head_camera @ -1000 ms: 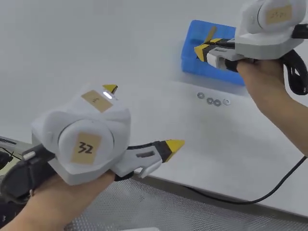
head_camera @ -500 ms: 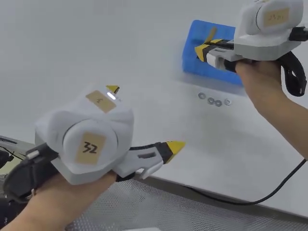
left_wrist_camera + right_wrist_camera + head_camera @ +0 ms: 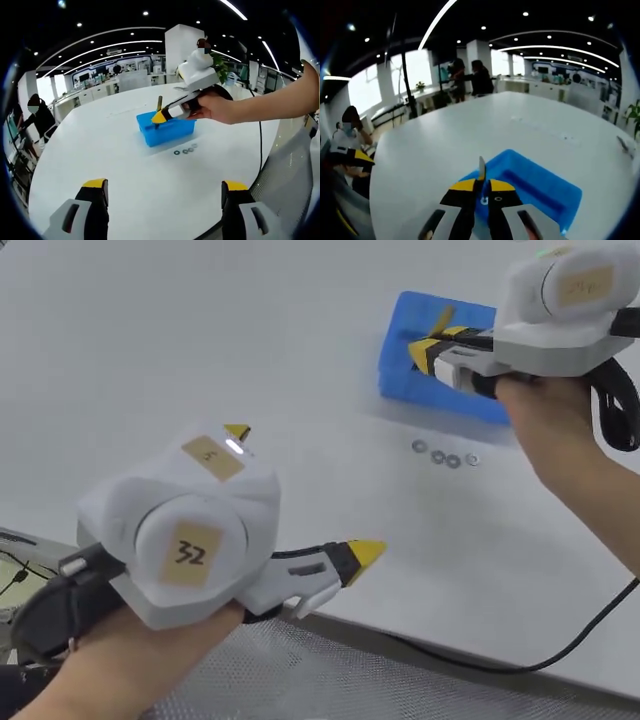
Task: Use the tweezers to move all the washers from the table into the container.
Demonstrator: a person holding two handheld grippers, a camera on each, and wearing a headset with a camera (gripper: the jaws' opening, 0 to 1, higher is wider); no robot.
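Slim tan tweezers (image 3: 481,169) clamped in closed right gripper (image 3: 483,186), long axis near upright, free end pointing up from jaw tips, above blue rectangular container (image 3: 400,370). Four metal washers (image 3: 445,455) rowed just beside container. Left gripper (image 3: 300,490) spread wide, empty.

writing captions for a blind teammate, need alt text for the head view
The right gripper, shut on tweezers, hangs over a blue container on a white table. Four washers lie in a row on the table just in front of the container. The left gripper is open near the table's front edge.
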